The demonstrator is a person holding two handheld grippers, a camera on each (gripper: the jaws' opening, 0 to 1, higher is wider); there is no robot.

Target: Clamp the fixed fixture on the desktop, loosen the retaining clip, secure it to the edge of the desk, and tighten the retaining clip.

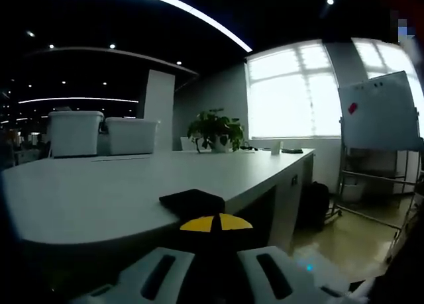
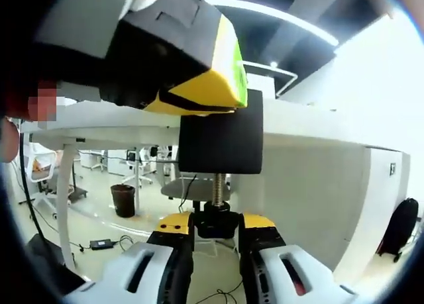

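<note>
I am holding the fixture (image 2: 220, 144) on the tabletop (image 1: 99, 195) edge with the left claw (image 1: 215, 267), pinched on it, while the right claw (image 2: 216, 251) is gripping its screw knob (image 2: 215, 219) underneath for tightening.

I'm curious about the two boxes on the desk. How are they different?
The left white bin stands taller than the right white bin. The left one sits nearer the desk's far left end; the right one sits closer to the potted plant. Both are white, lidded, side by side.
</note>
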